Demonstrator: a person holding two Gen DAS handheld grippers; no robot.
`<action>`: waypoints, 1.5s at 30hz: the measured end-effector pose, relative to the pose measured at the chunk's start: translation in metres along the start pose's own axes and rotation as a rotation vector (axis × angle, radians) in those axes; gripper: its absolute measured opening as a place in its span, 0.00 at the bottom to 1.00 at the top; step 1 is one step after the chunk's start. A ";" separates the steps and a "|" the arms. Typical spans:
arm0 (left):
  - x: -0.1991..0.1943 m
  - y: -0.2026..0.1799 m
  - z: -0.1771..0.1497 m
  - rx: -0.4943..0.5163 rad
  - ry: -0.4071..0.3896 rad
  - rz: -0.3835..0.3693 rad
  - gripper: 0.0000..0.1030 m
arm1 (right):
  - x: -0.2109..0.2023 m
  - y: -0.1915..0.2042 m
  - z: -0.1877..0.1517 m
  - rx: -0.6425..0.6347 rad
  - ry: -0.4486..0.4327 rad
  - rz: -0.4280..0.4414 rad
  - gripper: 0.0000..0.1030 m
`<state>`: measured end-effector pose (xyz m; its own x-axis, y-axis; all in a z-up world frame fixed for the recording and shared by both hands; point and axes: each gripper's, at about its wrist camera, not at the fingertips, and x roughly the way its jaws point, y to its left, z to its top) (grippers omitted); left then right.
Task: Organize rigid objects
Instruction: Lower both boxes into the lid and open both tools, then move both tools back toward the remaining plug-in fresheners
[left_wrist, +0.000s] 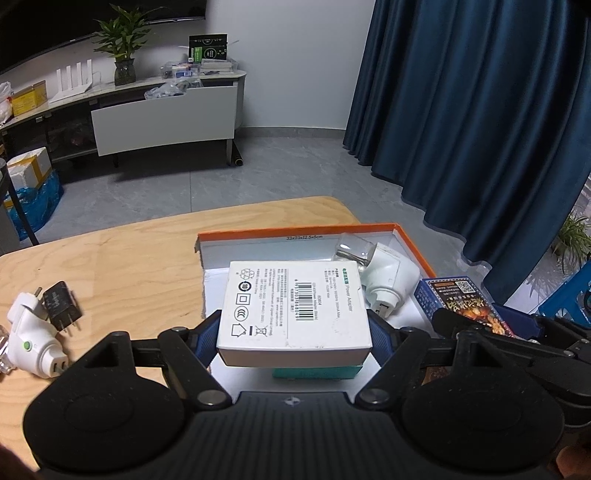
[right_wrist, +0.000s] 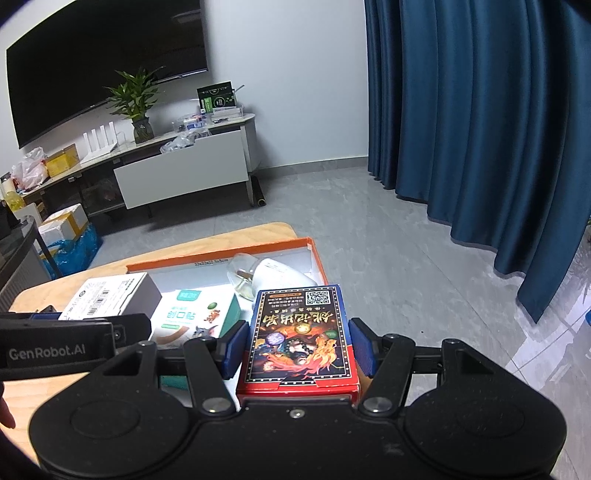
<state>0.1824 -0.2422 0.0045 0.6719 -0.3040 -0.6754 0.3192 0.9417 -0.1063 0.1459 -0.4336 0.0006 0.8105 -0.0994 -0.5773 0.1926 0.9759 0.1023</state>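
The white adapter box (left_wrist: 294, 308) sits pinched between the blue pads of the left hand-held gripper (left_wrist: 294, 334), raised over the near part of the orange-rimmed tray (left_wrist: 295, 232), right above a teal-and-white carton (right_wrist: 195, 319) lying inside it. It reads as a stiff, light cardboard carton with smooth printed faces, so a squeeze on its two long side walls, as now, looks the safest hold; too hard a squeeze could dent it. Over on the right, the right hand-held gripper (right_wrist: 297, 349) has its pads set against the sides of the blue-and-red card box (right_wrist: 301, 338), apparently holding it over the tray's right edge, though whether the left pad touches I cannot tell; that one looks glossy and perhaps slippery. Farther back in the tray lies a white plug-in lamp (left_wrist: 384, 275) with a clear bulb, likely fragile. Left on the bench (left_wrist: 122, 266), well apart from the tray, wait a black charger (left_wrist: 62, 305) and a second white lamp (left_wrist: 31, 339), touching.
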 end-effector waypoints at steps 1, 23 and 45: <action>0.002 0.000 0.000 0.001 0.001 -0.004 0.77 | 0.001 0.000 0.001 0.005 0.001 -0.004 0.70; 0.015 -0.008 -0.001 -0.005 0.035 -0.099 0.83 | -0.030 -0.006 0.012 0.011 -0.106 -0.085 0.78; -0.074 0.092 -0.029 -0.150 -0.005 0.122 0.86 | -0.050 0.107 0.000 -0.150 -0.071 0.135 0.79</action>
<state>0.1426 -0.1287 0.0234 0.7026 -0.1868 -0.6866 0.1321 0.9824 -0.1320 0.1257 -0.3241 0.0401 0.8613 0.0263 -0.5074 -0.0008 0.9987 0.0504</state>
